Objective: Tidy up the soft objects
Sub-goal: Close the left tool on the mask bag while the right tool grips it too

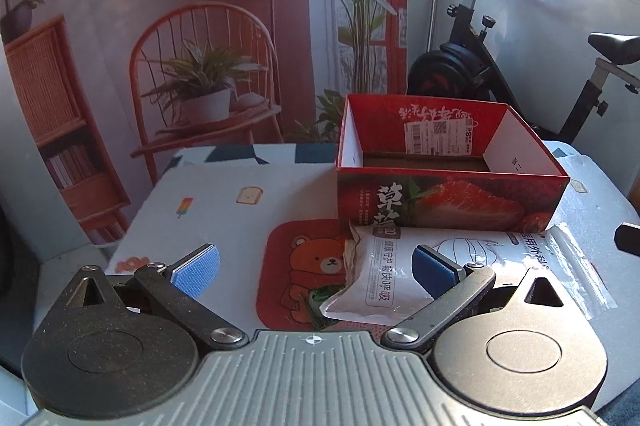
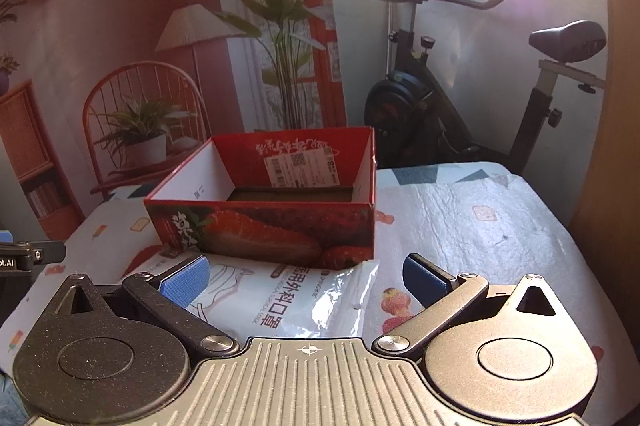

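The left gripper point(image 1: 314, 268) is held spread wide above the table point(image 1: 200, 222), nothing pinched. Bare cloth is seen at its 10 o'clock; a bear mat point(image 1: 304, 266) lies between the fingers. At 1 o'clock a white face-mask pack point(image 1: 384, 274) rests, touching the open strawberry box point(image 1: 452, 202) at 12. The right gripper point(image 2: 306, 278) is likewise spread, the pack's clear edge point(image 2: 344, 302) lying below it, open tabletop at 2 o'clock.

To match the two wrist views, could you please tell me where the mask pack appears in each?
Left wrist: mask pack lower centre-right, before the red box.
Right wrist: mask pack lower centre-left, before the box.
Shared landmark: the red box.
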{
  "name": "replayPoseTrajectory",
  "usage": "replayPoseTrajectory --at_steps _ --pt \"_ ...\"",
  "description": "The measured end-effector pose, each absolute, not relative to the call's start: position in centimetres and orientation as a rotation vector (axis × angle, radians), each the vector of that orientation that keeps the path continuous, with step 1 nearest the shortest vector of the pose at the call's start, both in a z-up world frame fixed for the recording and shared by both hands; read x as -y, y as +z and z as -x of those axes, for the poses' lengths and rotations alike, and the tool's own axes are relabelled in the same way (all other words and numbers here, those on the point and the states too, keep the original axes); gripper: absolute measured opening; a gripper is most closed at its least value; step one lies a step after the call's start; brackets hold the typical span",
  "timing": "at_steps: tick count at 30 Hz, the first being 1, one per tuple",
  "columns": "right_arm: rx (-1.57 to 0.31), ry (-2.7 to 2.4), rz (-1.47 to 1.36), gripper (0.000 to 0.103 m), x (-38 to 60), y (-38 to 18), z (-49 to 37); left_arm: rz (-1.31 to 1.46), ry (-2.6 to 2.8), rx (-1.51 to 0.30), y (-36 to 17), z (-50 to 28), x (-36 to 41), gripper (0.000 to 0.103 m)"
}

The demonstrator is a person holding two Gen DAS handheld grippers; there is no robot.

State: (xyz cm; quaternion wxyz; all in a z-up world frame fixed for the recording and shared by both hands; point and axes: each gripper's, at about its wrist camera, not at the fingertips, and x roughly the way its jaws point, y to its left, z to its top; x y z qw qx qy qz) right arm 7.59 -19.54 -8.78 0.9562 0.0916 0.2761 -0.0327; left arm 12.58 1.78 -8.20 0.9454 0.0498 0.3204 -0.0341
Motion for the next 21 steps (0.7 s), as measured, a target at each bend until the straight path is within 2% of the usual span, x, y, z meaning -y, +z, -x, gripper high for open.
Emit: replayPoseTrajectory --at_steps 5,12,21 --pt "-0.657 -0.119 -0.166 0.103 18.9 -11.8 -10.8 0.076 -0.156 -0.721 -11.5 -16.3 -2.7 0.103" --pt "-0.732 -0.106 -0.203 0.102 18.4 -15.2 -14.7 0.114 -0.183 -0.765 -12.2 -20.6 -2.8 0.101" --pt "-0.815 -0.070 -0.240 0.102 18.7 -18.3 -16.2 0.110 -0.287 -0.918 -15.1 -25.0 -2.8 0.083"
